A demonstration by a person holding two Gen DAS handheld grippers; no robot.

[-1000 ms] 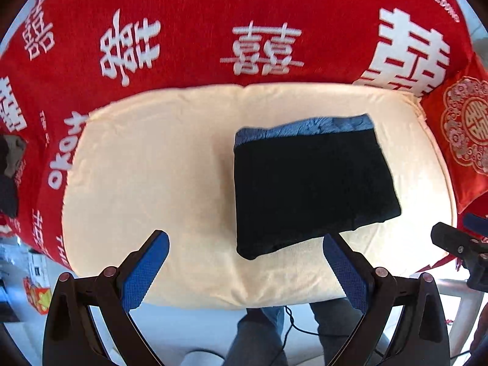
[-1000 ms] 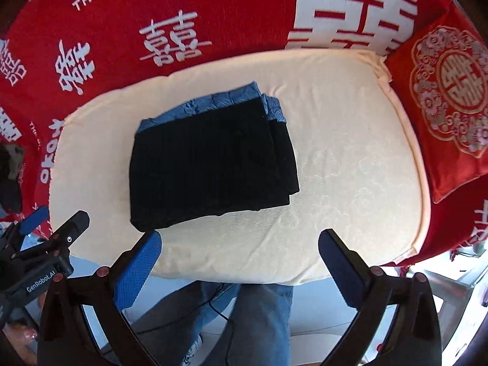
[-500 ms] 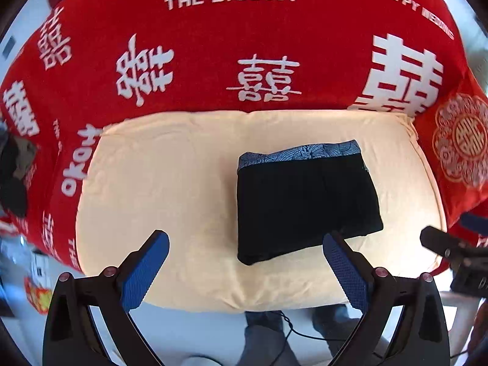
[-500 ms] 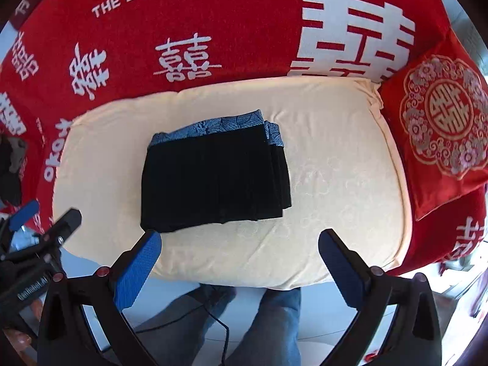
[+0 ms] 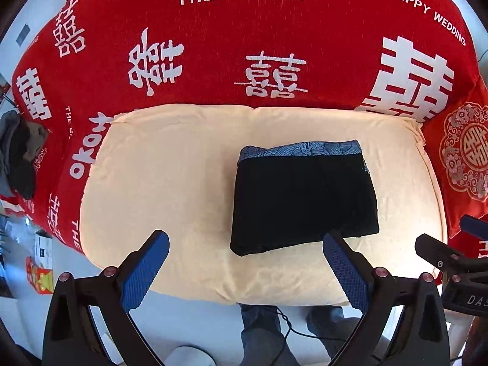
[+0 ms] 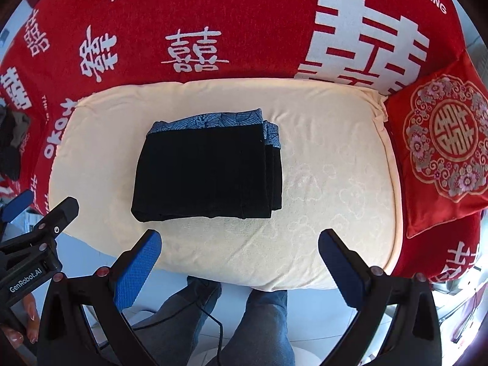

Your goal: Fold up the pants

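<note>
black pants (image 5: 302, 201) folded into a compact rectangle, blue patterned waistband (image 5: 300, 149) along the far edge, lying flat on the cream cushion (image 5: 170, 183) of a red sofa cover (image 5: 244, 45) with white lettering. left gripper (image 5: 245, 244) wide open, empty, held above the cushion's front edge, clear of the pants. right gripper (image 6: 239, 239) also wide open, empty, not touching the fabric. red embroidered pillow (image 6: 442, 149) at the right end. dark clothes pile (image 5: 18, 155) at the left end. person's jeans legs (image 6: 256, 320) below.
</note>
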